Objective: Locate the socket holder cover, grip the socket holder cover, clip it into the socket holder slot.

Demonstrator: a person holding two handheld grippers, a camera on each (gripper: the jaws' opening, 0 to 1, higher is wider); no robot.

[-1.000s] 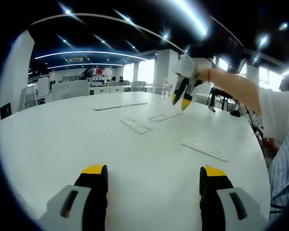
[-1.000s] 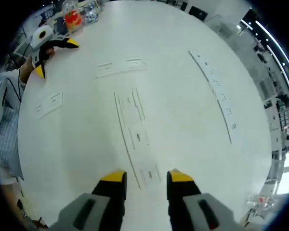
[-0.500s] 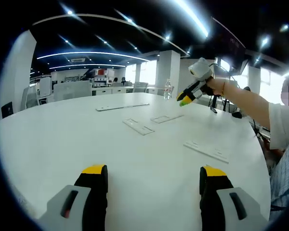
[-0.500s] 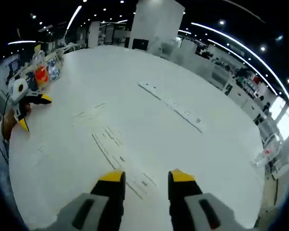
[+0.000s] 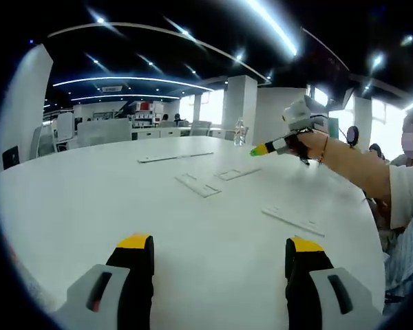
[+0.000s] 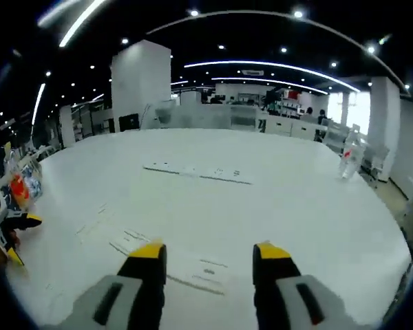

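Right gripper [image 6: 210, 249] is levelling out: over the last second its view has gone from looking down on the white table [image 5: 89, 199] to looking across it at the room. In the left gripper view it's sitting upper right [image 5: 260, 148], raised above the table and no longer pointing down. So it's backing off rather than closing in; looks like it's still locating, nothing gripped yet.

Left gripper [image 5: 220, 242] is holding the same low pose, jaws spread, empty. Right gripper's jaws are also apart, empty.

Clear flat pieces are lying on the table: a long strip [image 6: 196, 173] mid-frame, far from the tips; a shorter piece [image 6: 182, 269] right between the right gripper's tips at bottom centre; others at centre [image 5: 197, 184] and right of centre [image 5: 292, 220] in the left gripper view. Can't tell which is the socket holder cover.
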